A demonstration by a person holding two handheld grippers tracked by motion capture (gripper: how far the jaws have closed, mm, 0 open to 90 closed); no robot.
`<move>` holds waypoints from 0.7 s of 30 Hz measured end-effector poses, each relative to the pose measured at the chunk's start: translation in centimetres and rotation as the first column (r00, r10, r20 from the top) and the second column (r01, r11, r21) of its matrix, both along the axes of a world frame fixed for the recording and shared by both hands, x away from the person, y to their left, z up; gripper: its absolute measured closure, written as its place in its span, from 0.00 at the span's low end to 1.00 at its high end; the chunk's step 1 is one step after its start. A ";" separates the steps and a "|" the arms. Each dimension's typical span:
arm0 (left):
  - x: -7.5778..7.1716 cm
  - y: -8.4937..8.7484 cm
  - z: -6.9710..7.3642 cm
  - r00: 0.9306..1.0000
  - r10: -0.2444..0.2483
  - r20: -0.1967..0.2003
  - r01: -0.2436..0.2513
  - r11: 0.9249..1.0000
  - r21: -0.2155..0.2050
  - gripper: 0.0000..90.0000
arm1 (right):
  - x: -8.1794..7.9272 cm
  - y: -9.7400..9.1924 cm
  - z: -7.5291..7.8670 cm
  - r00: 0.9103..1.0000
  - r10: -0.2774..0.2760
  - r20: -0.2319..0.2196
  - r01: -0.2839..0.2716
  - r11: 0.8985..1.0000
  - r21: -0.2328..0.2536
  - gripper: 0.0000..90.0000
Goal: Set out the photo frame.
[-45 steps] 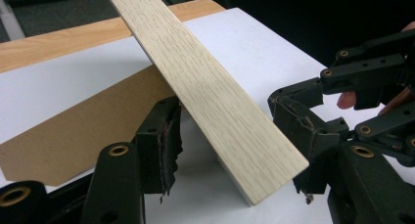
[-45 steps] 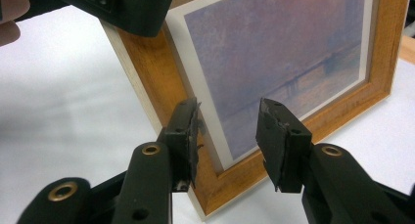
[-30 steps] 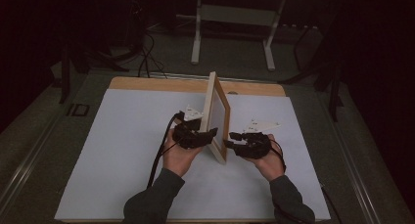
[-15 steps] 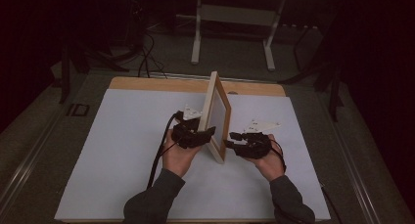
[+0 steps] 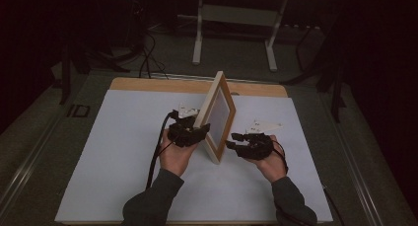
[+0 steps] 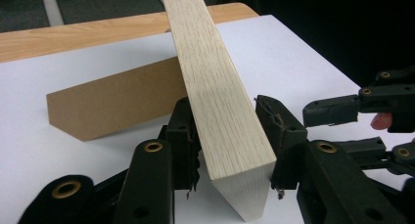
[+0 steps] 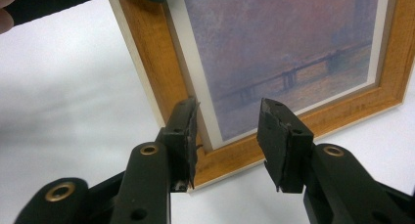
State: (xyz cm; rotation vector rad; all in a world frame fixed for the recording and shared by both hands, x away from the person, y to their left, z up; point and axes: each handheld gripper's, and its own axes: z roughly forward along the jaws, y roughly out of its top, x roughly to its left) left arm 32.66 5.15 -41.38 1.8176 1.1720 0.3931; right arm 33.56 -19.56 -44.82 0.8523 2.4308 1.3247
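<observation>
A light wooden picture frame (image 5: 217, 113) stands upright on edge in the middle of the table, tilted slightly. It holds a hazy purple print of a bridge (image 7: 279, 48). My left gripper (image 5: 191, 135) is shut on the frame's near edge (image 6: 208, 82), with one jaw against each face. A brown cardboard prop (image 6: 112, 106) sticks out from the frame's back and rests on the table. My right gripper (image 5: 242, 144) is open just in front of the frame's lower corner (image 7: 230, 160). There is nothing between its jaws (image 7: 227, 136).
A white sheet (image 5: 113, 152) covers the wooden table, whose bare back strip (image 5: 162, 85) shows behind the frame. Beyond the table stand a metal leg frame (image 5: 197, 43) and dark cables (image 5: 145, 58) on the floor. A black cable (image 5: 157, 152) trails from the left gripper.
</observation>
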 end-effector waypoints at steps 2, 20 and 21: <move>0.1 0.2 0.0 1.000 0.011 0.002 -0.011 1.000 -0.002 0.72 | 0.0 0.0 0.0 1.000 0.000 0.001 0.000 1.000 0.000 0.65; 0.4 0.9 -0.3 1.000 0.024 0.005 -0.024 0.999 -0.041 0.75 | -0.1 -0.3 0.1 1.000 -0.009 0.001 0.009 1.000 0.000 0.64; 0.4 0.9 -0.4 0.999 0.031 0.015 -0.030 0.998 -0.050 0.75 | -0.1 -0.3 0.1 1.000 -0.008 0.001 0.008 1.000 0.001 0.64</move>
